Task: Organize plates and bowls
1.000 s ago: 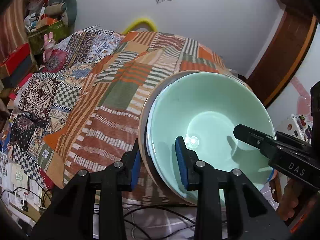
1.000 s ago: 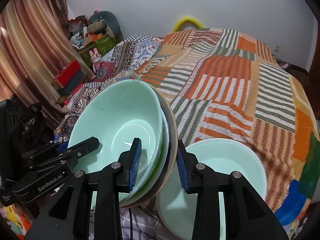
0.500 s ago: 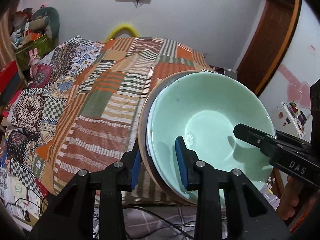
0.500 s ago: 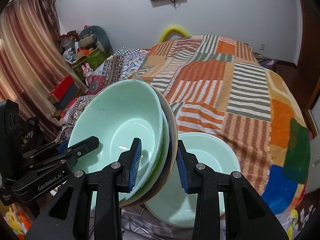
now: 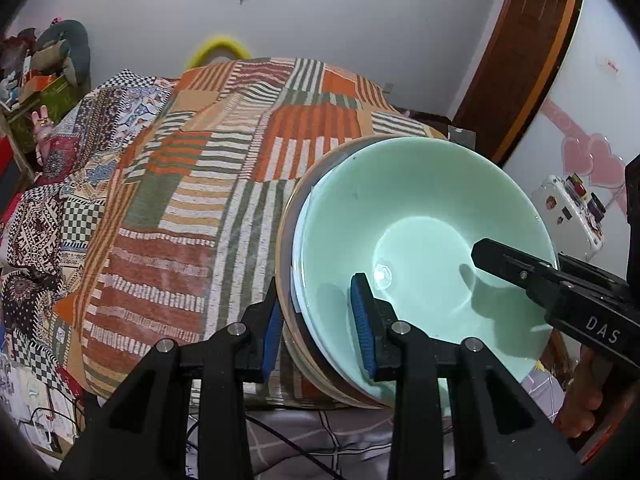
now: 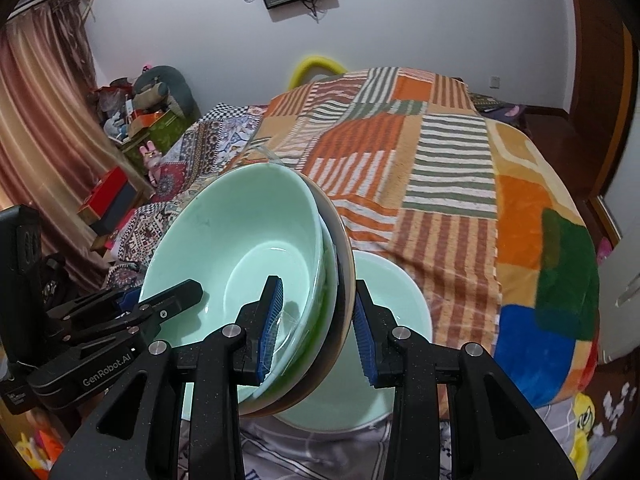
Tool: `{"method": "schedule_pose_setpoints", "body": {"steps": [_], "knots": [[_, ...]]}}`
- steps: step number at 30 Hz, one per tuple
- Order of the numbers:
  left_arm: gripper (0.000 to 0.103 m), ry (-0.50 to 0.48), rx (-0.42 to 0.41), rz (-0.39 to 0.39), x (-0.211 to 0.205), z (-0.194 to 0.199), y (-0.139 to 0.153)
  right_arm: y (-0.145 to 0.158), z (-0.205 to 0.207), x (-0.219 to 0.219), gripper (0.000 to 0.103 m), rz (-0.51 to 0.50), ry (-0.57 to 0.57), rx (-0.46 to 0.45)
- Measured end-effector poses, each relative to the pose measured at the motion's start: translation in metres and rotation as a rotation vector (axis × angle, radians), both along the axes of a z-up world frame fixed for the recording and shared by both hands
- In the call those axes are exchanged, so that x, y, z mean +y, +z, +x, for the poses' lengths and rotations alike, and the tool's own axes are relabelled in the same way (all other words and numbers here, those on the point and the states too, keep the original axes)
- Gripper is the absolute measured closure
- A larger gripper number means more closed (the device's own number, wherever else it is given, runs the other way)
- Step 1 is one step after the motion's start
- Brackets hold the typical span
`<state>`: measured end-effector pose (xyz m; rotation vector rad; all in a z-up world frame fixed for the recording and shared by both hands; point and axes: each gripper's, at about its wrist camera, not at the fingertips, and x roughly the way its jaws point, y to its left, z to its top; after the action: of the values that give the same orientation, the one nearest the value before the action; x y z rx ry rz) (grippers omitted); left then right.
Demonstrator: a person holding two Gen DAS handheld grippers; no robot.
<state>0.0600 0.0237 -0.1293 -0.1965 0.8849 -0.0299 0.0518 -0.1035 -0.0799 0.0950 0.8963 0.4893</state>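
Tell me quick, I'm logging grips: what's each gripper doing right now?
Left gripper: closed on the left rim of the bowl stack.
Right gripper: closed on the stack's right rim.

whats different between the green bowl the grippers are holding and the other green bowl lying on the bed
The held bowl is tilted, nested in a stack of dishes and clamped at opposite rims by the left gripper and right gripper. The lower bowl lies alone, ungripped, partly hidden. Both are pale green.

- Left gripper (image 5: 320,330): black plastic fingers, ribbed blue pads inside the jaws, silver screws behind them.
- Right gripper (image 6: 318,328): same build; "DAS" printed along its side.
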Motion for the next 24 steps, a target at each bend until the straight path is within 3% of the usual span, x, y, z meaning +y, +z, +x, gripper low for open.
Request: {"method": "schedule_pose_setpoints", "body": {"steps": [24], "knots": [[0.070, -0.055, 0.153, -0.005, -0.021, 0.031, -0.049, -0.040, 0.011, -0.026, 0.072, -0.002, -0.055, 0.126]]}}
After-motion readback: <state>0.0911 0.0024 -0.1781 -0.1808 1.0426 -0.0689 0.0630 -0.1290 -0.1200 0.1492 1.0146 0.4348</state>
